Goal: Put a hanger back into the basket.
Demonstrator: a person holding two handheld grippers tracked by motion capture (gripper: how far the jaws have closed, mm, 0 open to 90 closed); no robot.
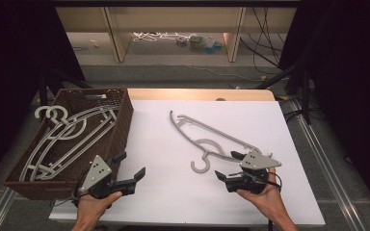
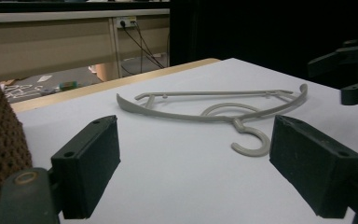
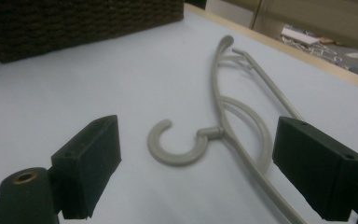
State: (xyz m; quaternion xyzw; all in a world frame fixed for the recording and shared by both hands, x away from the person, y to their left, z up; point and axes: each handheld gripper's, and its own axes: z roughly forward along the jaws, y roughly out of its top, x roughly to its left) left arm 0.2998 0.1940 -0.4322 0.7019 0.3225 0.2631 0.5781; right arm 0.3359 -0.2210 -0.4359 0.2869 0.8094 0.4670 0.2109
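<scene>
Grey plastic hanger (image 1: 207, 137): one piece, lying flat on the white table top (image 1: 173, 192), centre to lower right of the high view. Its hook (image 1: 200, 165) curls at the lower middle of the frame; the shoulder bar runs from the upper centre down to the right, its far end passing just under the right gripper (image 1: 229, 166). In the left gripper view the hanger (image 2: 214, 112) lies across the middle of the frame, hook toward the camera. In the right gripper view the hanger (image 3: 233, 116) runs from top centre to bottom right, with the hook (image 3: 172, 144) between the two black jaws.

Right gripper: lower right of the high view, held in a hand (image 1: 265, 195). Jaws spread wide, clasping nothing; they stand on either side of the hanger's hook end, whether touching it cannot be told.

Left gripper (image 1: 132, 168): lower left of the high view, held in a hand (image 1: 94, 204), just beside the basket's near corner. Jaws spread wide, nothing between them, well apart from the hanger on the table.

Woven brown basket (image 1: 120, 120): left side of the high view, at the table's left edge. Contents: grey hangers (image 1: 67, 137) of the same pattern, lying together and slanted, hooks toward the upper left.
</scene>
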